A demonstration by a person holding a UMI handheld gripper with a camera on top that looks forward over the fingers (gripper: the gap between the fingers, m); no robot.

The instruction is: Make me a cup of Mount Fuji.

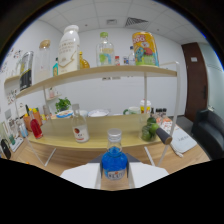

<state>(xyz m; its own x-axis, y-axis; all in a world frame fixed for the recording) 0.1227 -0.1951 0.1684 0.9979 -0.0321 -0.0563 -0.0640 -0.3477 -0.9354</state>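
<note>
Fingers (114, 176) pinch the blue bottle (114, 162), lifted off the bench (75, 152). Ingredient-fetch step, prob; next needs carrying it upright to a cup, none in sight.

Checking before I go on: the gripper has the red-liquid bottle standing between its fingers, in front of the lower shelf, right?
Not quite. In the gripper view the bottle between the fingers holds blue liquid, not red. The red bottle stands farther off on the lower shelf. The rest holds: the blue one is in front of the lower shelf.
</note>
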